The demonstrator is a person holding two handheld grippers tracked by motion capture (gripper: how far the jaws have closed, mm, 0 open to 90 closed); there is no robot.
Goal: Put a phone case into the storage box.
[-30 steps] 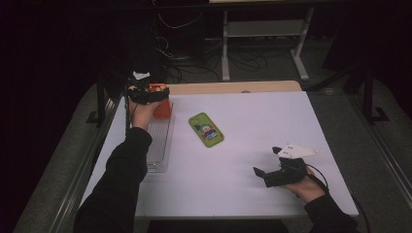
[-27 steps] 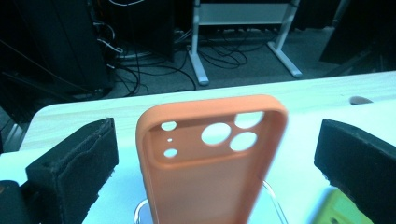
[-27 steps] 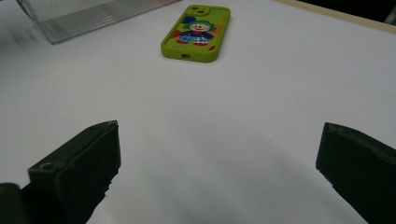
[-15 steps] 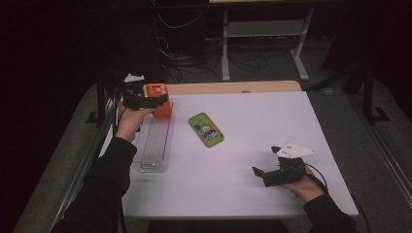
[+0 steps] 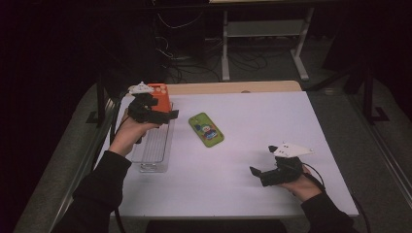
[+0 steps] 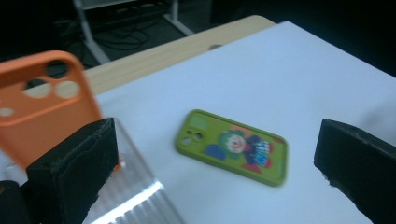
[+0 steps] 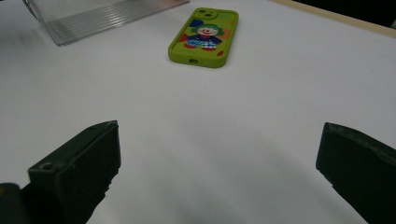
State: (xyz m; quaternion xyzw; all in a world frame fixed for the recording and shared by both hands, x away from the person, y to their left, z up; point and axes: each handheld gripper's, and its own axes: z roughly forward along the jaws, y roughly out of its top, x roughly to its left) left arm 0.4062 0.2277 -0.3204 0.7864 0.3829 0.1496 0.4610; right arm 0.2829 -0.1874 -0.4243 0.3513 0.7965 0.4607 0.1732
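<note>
On the surface's far-left side: left gripper (image 5: pixel 167 114) above the clear ribbed tray (image 5: pixel 154 145), beside the orange phone case (image 5: pixel 160 94).
Left fingers: spread wide, nothing between them; green clown phone case (image 6: pixel 233 147) sits framed in the gap in the left gripper view.
Orange case: upright or tilted at the tray's far end, just past the left finger (image 6: pixel 77 161); contact with the tray wall can't be told.
Green case: flat on the white surface (image 5: pixel 272 121), right of the tray, well apart from both grippers.
Right gripper (image 5: pixel 256 172): low near the front-right edge, fingers wide open, empty, pointed toward the green case.
Risk 1: orange case looks unsupported, so a knock from the left finger or cable could tip it off the tray.
Risk 2: flat green case gives little edge, so closing on it may slide it instead of gripping.
Risk 3: tray is light plastic and may shift if bumped.
</note>
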